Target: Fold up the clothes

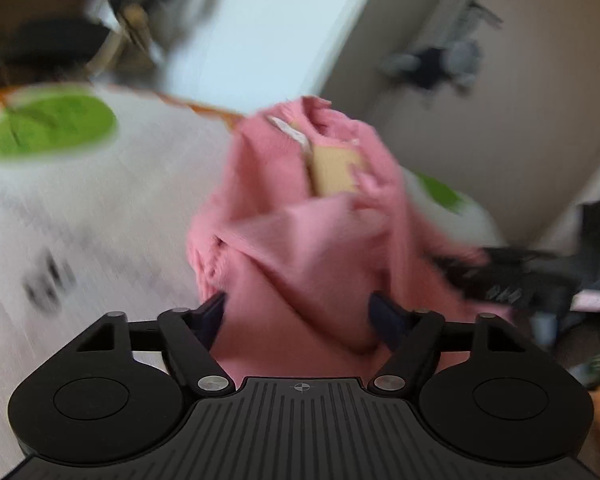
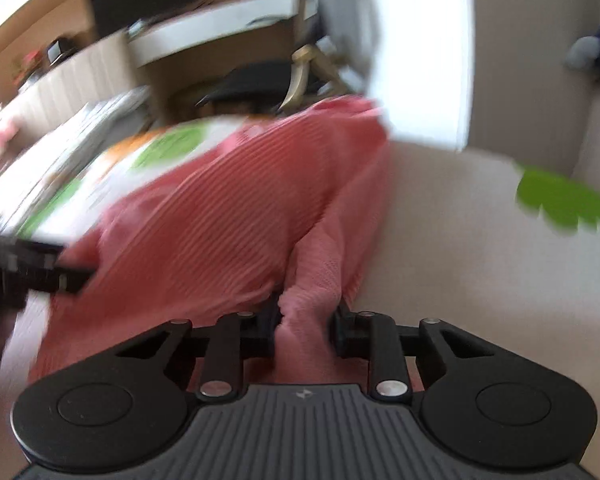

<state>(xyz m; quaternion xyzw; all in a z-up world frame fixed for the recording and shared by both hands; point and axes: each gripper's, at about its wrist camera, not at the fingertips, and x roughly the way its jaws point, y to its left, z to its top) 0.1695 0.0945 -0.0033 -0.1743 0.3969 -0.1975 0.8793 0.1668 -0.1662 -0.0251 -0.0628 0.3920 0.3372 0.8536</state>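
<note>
A pink knitted sweater (image 1: pixel 300 220) hangs bunched above a white bed cover (image 1: pixel 100 208) with green leaf prints. A tan label shows at its collar (image 1: pixel 332 172). My left gripper (image 1: pixel 298 312) has its fingers spread wide with pink cloth lying between them. My right gripper (image 2: pixel 306 320) is shut on a fold of the sweater (image 2: pixel 236 216), which stretches away to the left. The left gripper also shows in the right wrist view (image 2: pixel 32 268) at the sweater's left edge, and the right gripper shows in the left wrist view (image 1: pixel 512 280). Both views are motion-blurred.
The white cover (image 2: pixel 460 240) carries green leaf shapes (image 2: pixel 564 200) and an orange edge (image 1: pixel 204 108). Behind it stand a wooden desk (image 2: pixel 204 40), a chair with a black seat (image 2: pixel 260 80) and a beige wall (image 1: pixel 500 100).
</note>
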